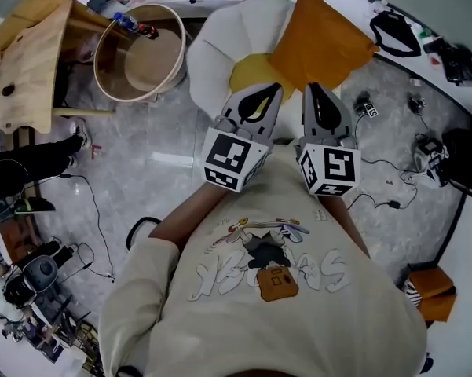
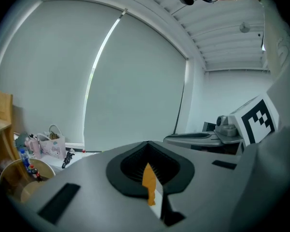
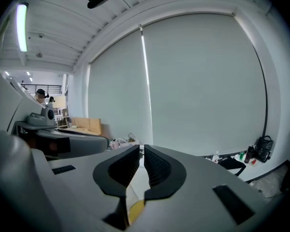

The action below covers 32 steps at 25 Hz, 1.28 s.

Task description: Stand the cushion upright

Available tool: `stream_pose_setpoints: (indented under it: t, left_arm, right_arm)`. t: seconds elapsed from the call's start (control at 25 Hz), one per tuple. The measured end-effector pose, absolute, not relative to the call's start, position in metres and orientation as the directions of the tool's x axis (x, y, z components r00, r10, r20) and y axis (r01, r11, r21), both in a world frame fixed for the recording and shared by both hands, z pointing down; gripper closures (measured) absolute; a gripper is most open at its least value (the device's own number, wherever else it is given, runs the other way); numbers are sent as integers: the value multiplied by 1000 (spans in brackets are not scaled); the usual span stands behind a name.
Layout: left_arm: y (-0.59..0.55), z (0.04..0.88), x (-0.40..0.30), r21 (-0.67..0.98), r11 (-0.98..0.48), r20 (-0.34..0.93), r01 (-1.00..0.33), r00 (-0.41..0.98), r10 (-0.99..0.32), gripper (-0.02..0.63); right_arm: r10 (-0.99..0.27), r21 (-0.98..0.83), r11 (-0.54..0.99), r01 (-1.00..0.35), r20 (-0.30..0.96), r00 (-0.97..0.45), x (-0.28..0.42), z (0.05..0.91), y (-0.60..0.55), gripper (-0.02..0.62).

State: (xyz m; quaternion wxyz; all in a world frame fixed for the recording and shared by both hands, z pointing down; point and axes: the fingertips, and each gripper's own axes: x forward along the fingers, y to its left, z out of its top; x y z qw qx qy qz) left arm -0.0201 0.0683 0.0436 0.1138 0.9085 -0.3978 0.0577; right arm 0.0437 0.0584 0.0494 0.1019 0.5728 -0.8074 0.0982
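Observation:
The orange cushion [image 1: 322,38] stands tilted on one corner on a white chair [image 1: 220,53], leaning at the chair's right side above a yellow seat pad [image 1: 247,77]. Both grippers hang side by side over the chair's front, pointing at the cushion. My left gripper [image 1: 275,89] is shut; in its own view [image 2: 148,163] a sliver of the orange cushion [image 2: 149,180] shows through the slit below the pads. My right gripper [image 1: 312,86] overlaps the cushion's lower edge in the head view. In its own view [image 3: 141,151] the pads stand a hair apart with nothing between them. The yellow pad [image 3: 135,209] shows below them.
A round wooden tub [image 1: 140,52] stands left of the chair, with a wooden board [image 1: 27,61] beyond it. A black bag [image 1: 396,31] lies at the right, and cables [image 1: 393,203] cross the grey floor. An orange box [image 1: 433,293] sits at the lower right.

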Motion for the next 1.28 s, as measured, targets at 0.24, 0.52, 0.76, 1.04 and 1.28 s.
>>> stream_pose_setpoints:
  t: [0.24, 0.52, 0.76, 1.04, 1.28]
  left_arm:
    - [91, 28, -29, 103, -674, 155, -732, 681, -716, 600]
    - [108, 19, -38, 67, -665, 131, -743, 668, -733, 600]
    - [111, 22, -44, 83, -656, 134, -750, 661, -739, 600]
    - [103, 29, -55, 100, -640, 151, -762, 648, -747, 600]
    - [103, 40, -61, 140, -621, 182, -771, 636, -750, 600]
  right_arm:
    - [-913, -27, 339, -941, 233, -335, 29, 39, 88, 552]
    - [-907, -34, 361, -932, 219, -360, 17, 34, 104, 552]
    - [-903, -54, 359, -932, 234, -362, 11, 37, 108, 552]
    - [-896, -5, 390, -921, 229, -380, -2, 36, 98, 563]
    - [-887, -18, 396, -918, 251, -387, -8, 43, 99, 564]
